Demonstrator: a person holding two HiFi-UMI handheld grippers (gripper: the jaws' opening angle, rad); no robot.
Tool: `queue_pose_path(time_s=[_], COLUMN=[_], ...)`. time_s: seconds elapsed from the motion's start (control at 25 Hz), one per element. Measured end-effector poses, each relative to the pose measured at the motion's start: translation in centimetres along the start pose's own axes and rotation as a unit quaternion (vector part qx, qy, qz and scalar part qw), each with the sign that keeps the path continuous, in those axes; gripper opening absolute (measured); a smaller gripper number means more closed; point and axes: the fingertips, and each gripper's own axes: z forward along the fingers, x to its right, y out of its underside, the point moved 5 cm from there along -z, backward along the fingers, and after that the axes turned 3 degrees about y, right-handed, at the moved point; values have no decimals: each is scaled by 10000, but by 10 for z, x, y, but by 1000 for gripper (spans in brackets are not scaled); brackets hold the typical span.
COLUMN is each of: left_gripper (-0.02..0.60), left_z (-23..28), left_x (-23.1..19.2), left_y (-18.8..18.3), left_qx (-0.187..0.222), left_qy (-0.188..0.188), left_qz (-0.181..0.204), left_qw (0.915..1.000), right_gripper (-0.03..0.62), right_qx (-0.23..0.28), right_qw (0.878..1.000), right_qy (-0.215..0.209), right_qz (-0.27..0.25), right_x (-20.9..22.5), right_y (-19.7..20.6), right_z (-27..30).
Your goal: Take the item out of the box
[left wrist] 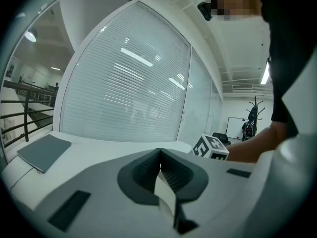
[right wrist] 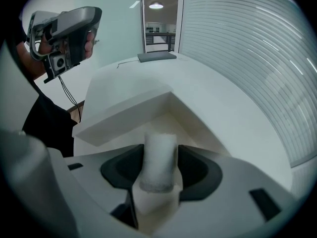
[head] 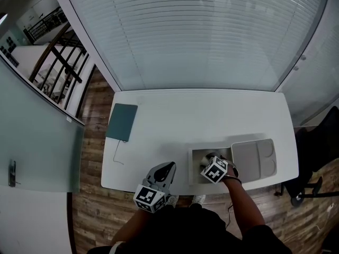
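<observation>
- White cylindrical item (right wrist: 159, 165) is pinched between the pads of the right tongs (right wrist: 159, 152).
- It is held at the open box (head: 196, 157), at 5 o'clock on the tabletop (head: 212, 115); whether the box's floor is touched cannot be told.
- The lid (head: 253, 160) is laid flat at the box's 3 o'clock.
- The left tongs (left wrist: 159, 155) are pressed together, empty, at the tabletop's 7 o'clock edge.
- A grey-green pad (head: 122, 121) is seen at 9 o'clock.
</observation>
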Motion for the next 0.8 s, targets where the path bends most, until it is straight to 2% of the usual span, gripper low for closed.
queue_pose_path(time_s=[0.12, 0.8], left_gripper=[11, 11], left_z=[-1, 1], left_x=[-3, 1], left_y=[4, 2], left_qx=[-28, -2], left_qy=[-69, 4], left_qz=[8, 28], left_qw=[10000, 10000], right_gripper=[193, 189], right_qx=[22, 33], right_qw=[10000, 9999], right_qy=[-11, 69], right_qz=[-14, 139], right_x=[-1, -7], right_y=[-2, -2], right_z=[0, -3])
